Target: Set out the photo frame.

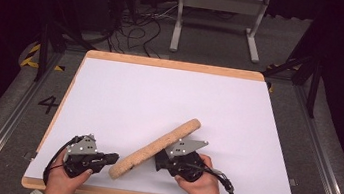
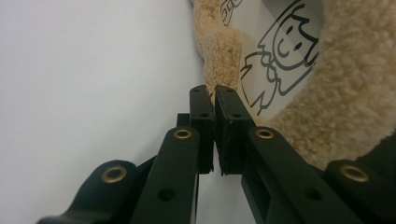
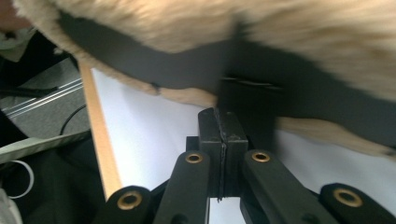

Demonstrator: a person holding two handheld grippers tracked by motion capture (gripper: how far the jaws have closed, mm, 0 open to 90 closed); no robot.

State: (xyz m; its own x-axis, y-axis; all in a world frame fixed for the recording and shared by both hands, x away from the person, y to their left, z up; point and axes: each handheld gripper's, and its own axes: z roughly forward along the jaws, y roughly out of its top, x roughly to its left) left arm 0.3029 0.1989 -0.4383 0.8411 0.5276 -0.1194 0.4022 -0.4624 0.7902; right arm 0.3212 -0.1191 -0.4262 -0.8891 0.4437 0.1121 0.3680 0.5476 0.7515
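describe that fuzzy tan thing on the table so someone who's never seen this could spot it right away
On the white table, look near the front edge, between the two hand-held grippers. The fleece pad is a long, tan, woolly piece lying diagonally. It is the table's one soft thing, with a cartoon drawing on its inner side.

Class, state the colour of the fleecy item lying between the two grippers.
Tan, a light sandy beige; the fleecy item shows it best in the left gripper view.
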